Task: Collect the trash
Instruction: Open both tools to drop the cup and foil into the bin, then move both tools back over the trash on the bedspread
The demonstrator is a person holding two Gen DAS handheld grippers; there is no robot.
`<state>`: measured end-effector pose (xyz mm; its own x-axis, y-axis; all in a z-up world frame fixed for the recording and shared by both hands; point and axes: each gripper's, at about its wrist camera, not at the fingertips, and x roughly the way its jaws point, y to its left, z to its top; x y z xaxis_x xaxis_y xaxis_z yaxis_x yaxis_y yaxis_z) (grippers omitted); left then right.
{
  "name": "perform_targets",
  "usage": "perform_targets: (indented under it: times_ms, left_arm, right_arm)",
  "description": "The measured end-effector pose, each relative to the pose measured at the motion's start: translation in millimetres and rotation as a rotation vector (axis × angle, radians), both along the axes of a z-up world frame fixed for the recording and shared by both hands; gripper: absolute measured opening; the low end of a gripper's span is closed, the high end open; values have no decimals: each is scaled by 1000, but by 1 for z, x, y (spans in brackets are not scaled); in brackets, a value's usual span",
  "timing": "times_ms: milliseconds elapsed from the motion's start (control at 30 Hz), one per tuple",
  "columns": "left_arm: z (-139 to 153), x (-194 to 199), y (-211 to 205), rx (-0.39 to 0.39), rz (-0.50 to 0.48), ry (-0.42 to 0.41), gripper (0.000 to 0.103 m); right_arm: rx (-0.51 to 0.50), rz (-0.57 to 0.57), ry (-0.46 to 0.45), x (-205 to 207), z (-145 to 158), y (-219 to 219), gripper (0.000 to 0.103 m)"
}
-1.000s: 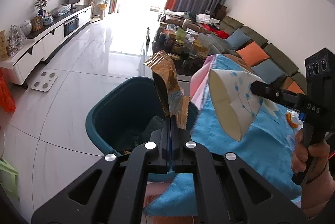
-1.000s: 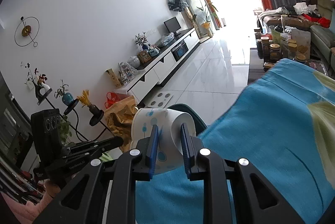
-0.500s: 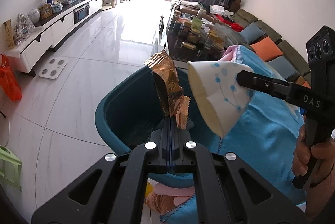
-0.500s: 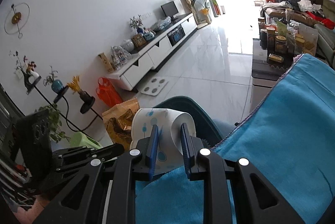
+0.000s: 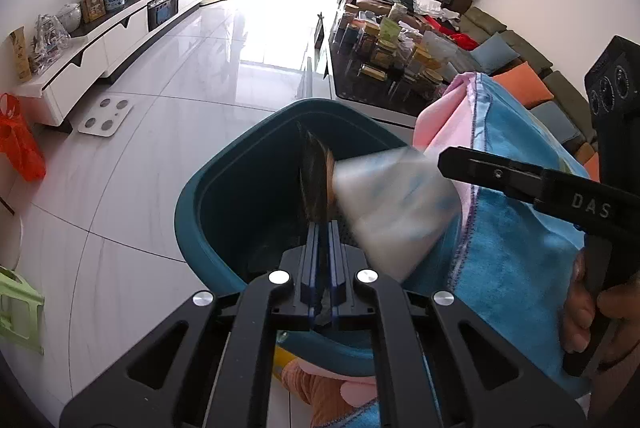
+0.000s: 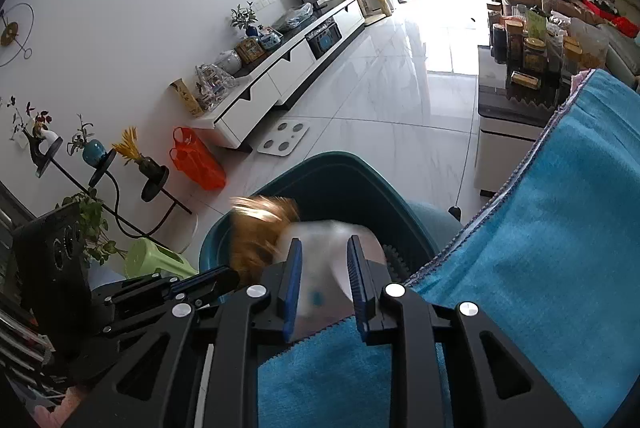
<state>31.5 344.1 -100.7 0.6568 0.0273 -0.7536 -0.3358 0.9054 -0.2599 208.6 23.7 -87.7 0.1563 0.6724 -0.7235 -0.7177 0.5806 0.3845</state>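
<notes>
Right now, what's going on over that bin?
A person holds both grippers above the teal bin. The left gripper has a brown snack wrapper between its fingers. The right gripper is around a white paper cup; both items are motion-blurred, so they may be dropping. Neither is clearly inside the bin yet.

Teal bin (image 5: 208, 204) mouth lies open just ahead of and below both claws. Blue cloth (image 6: 560, 248) edge crowds the bin's right rim, close beside the right gripper (image 6: 324, 268). Left gripper (image 5: 323, 228) sits close on its left. White tile floor (image 5: 140, 156) beyond stands open; jar-laden table (image 5: 384, 68) farther ahead-right.
</notes>
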Motion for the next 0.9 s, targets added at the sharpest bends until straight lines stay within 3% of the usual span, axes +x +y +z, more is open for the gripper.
perform_targets:
  times_ms: [167,367,433,600,767,900]
  left_arm:
    - [2,-1,-5,4,12,-13,10]
    - [26,-13,-26,65,-23,-92,28]
    - [39,-17,-42,77,-66,-143,39]
    - [61,-19,-91,88,-206,-245,54]
    - [73,-6,-156,54,-397,-308,57]
    - [71,8,-207,19,-518,-309,57]
  right_arm:
    - [8,-9,-16,-4,4,-8,28]
    - [54,-4,-64,-15,21,-36,32]
    - [67,-5,-93,-20,29,-52,34]
    - [95,-38,-183,-38,53,-110,40]
    - [87,-123,-277,-51,67,-177,44]
    - [77,-228,-317,-60,73,-237,44]
